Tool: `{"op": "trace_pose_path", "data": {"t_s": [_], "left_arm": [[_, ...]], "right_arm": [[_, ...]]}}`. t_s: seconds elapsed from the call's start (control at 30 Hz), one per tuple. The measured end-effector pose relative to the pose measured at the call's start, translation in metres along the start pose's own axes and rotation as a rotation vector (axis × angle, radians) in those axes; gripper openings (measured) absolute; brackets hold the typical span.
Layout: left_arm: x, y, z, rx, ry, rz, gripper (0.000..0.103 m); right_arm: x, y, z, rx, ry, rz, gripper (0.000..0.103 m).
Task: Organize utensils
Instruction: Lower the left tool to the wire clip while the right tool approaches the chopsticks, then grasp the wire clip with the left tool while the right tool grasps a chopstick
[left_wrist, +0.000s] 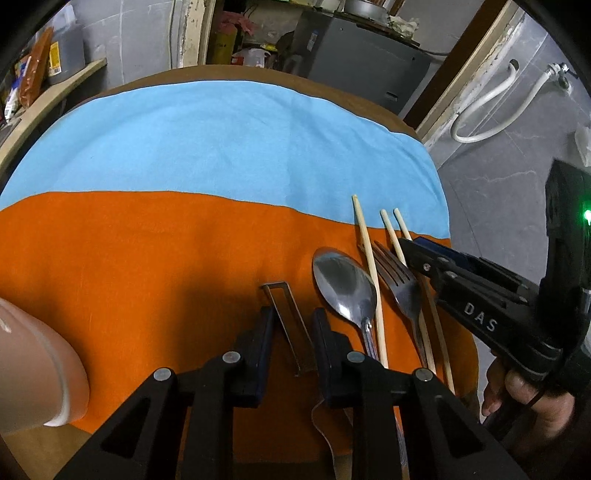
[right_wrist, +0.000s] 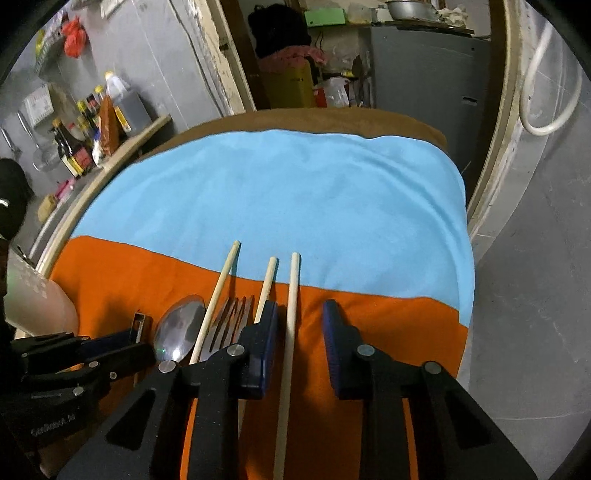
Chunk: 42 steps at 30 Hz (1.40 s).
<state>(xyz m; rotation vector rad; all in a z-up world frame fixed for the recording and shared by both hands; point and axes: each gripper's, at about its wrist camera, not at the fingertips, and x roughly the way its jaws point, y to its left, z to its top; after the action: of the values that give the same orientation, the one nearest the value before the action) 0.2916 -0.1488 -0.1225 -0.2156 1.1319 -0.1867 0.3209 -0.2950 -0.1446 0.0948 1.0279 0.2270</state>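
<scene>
On the orange cloth (left_wrist: 147, 258) lie a steel spoon (left_wrist: 343, 284), a fork (left_wrist: 399, 280) and three wooden chopsticks side by side. A flat metal loop utensil (left_wrist: 284, 317) sits left of the spoon, slanted between the pads of my left gripper (left_wrist: 293, 325), which touch it on both sides. My right gripper (right_wrist: 299, 314) straddles the rightmost chopstick (right_wrist: 291, 295). Its jaws stand apart, with cloth showing on either side of the stick. The middle chopstick (right_wrist: 266, 284) runs under its left finger (right_wrist: 264, 343). From the right wrist view, my left gripper (right_wrist: 136, 343) is low at the left.
A pale pink cup (left_wrist: 37, 369) stands at the near left of the table. A blue cloth (left_wrist: 221, 140) covers the far half. The table's right edge drops to a grey floor (left_wrist: 498, 206). Bottles (right_wrist: 74, 147) crowd a shelf on the left.
</scene>
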Motion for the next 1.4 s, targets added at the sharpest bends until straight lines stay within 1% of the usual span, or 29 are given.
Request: {"op": "trace_pose_path", "data": {"t_s": [0.17, 0.27, 0.33, 0.37, 0.47, 0.57, 0.67, 0.77, 0.8, 0.93, 0.97, 1.0, 1.13, 1.4], "left_arm": [[-0.001, 0.000, 0.000, -0.003, 0.013, -0.001, 0.019], [-0.003, 0.003, 0.000, -0.019, 0.017, -0.012, 0.017], [-0.007, 0.003, -0.004, -0.021, 0.006, -0.025, 0.013], [-0.009, 0.003, -0.006, -0.016, 0.001, -0.027, 0.012], [-0.021, 0.000, -0.013, 0.014, -0.042, -0.045, 0.012], [-0.037, 0.000, -0.018, 0.032, -0.100, -0.069, 0.012], [-0.052, 0.003, -0.022, 0.047, -0.159, -0.081, 0.012], [-0.070, 0.003, -0.027, 0.064, -0.238, -0.086, 0.012], [-0.074, 0.003, -0.028, 0.065, -0.259, -0.087, 0.012], [-0.096, 0.006, -0.029, 0.055, -0.370, -0.101, 0.012], [-0.103, 0.007, -0.029, 0.054, -0.391, -0.102, 0.012], [-0.110, 0.008, -0.030, 0.055, -0.421, -0.103, 0.012], [-0.132, 0.012, -0.030, 0.059, -0.507, -0.095, 0.012], [-0.176, 0.031, -0.023, 0.049, -0.607, -0.080, 0.012]], "right_arm": [[0.005, 0.015, 0.010, -0.010, 0.064, -0.069, 0.023], [0.006, 0.019, 0.015, -0.005, 0.089, -0.090, 0.022], [0.005, 0.019, 0.015, 0.007, 0.099, -0.083, 0.012], [0.002, 0.017, 0.015, 0.020, 0.098, -0.069, 0.005], [-0.006, 0.009, 0.009, 0.064, 0.076, -0.022, 0.004], [-0.024, -0.001, -0.001, 0.138, 0.009, 0.058, 0.004], [-0.048, -0.005, -0.010, 0.183, -0.108, 0.141, 0.004], [-0.066, -0.002, -0.018, 0.187, -0.205, 0.188, 0.004], [-0.074, 0.002, -0.022, 0.177, -0.250, 0.204, 0.004], [-0.097, 0.015, -0.035, 0.171, -0.385, 0.263, 0.004], [-0.104, 0.010, -0.038, 0.173, -0.410, 0.279, 0.004], [-0.111, 0.015, -0.041, 0.173, -0.447, 0.299, 0.004], [-0.130, 0.033, -0.036, 0.156, -0.535, 0.329, 0.004], [-0.168, 0.078, -0.019, 0.061, -0.682, 0.347, 0.004]]}}
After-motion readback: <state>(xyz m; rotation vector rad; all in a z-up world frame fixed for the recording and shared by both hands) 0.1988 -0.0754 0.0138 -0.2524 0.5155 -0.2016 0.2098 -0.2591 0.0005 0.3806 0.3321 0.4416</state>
